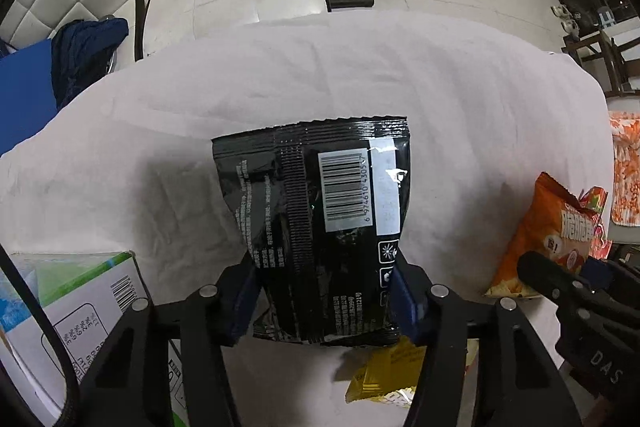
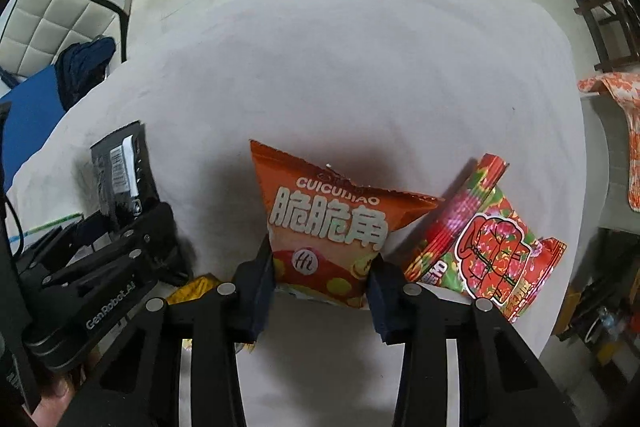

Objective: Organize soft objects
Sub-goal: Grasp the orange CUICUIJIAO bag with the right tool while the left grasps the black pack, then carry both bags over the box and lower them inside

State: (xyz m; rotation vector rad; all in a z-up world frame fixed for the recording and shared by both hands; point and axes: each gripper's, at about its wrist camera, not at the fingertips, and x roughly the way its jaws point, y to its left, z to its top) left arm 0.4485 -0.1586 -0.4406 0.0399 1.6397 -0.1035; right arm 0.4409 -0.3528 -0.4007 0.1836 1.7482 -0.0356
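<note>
From the left wrist camera, the left tongs [image 1: 324, 303] grip the lower sides of a black snack bag [image 1: 320, 223], held back-side up with its barcode showing, above a bench [image 1: 360, 75] draped in white cloth. A yellow packet [image 1: 384, 375] lies beneath it, and a green-and-white carton [image 1: 80, 291] stands at the left. From the right wrist camera, the right tongs [image 2: 322, 297] clamp the bottom of an orange chip bag [image 2: 324, 223], upright on the bench. A red floral snack bag [image 2: 488, 247] lies just to its right.
</note>
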